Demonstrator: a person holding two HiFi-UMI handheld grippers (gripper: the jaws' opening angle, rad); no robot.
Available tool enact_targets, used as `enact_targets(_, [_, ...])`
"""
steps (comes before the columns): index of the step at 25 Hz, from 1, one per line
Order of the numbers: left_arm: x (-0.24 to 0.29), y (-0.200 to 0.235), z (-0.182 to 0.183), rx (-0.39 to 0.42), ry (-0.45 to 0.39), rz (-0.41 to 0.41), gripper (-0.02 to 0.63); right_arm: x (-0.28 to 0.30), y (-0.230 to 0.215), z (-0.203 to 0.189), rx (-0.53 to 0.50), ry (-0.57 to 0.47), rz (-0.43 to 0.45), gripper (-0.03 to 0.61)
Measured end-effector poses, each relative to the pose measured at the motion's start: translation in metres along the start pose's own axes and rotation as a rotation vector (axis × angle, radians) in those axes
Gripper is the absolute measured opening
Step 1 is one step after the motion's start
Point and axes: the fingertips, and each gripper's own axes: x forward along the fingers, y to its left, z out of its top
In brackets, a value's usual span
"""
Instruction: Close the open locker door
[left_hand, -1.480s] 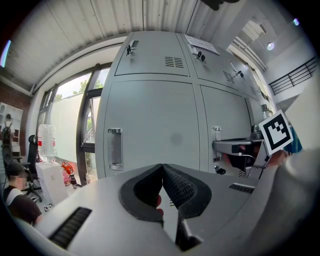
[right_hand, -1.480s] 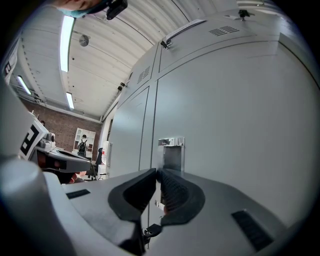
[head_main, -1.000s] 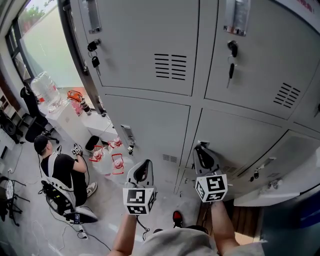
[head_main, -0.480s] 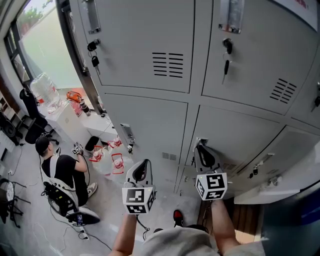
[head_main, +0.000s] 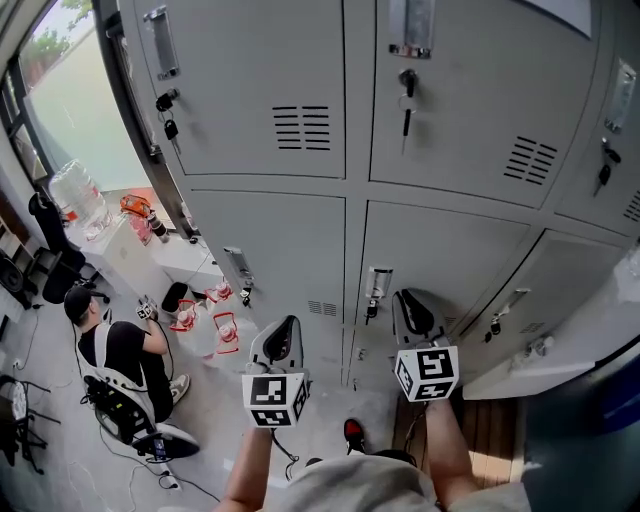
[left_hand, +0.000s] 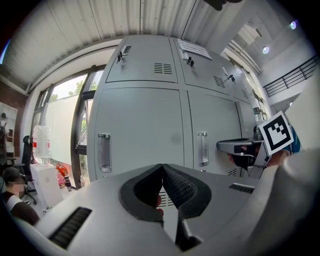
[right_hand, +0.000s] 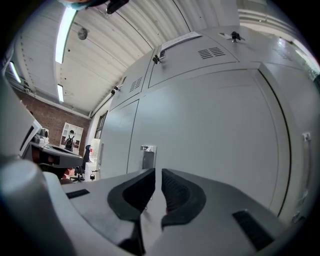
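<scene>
A wall of grey lockers fills the head view. The lower middle door looks flush with its neighbours, and its handle shows at its left edge. My right gripper points at this door just right of the handle. Its jaws are drawn together to a thin slit with nothing between them. In the right gripper view the same door is close ahead, with the handle just past the right gripper. My left gripper is shut and empty, and points at the lower left door.
Keys hang from the upper locks. A pale panel juts out low on the right; I cannot tell what it is. A person sits on a chair at lower left, near water jugs and a window.
The head view has swung, so the lockers sit further left and lower. The door handle, hidden behind my right gripper before, now shows to its left. The left gripper has hardly moved.
</scene>
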Motion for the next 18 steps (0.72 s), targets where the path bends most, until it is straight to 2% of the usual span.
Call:
enact_targets(9, [-0.012,-0.050,0.003,0.028,-0.014,-0.099,0.021,-0.058,-0.020,-0.005,-0.013,0.011,-0.071,0.029])
enact_targets(18, [-0.048,-0.087,0.004,0.049,-0.023,-0.162,0.021,-0.127,-0.019,-0.009,-0.015,0.012,-0.130,0.021])
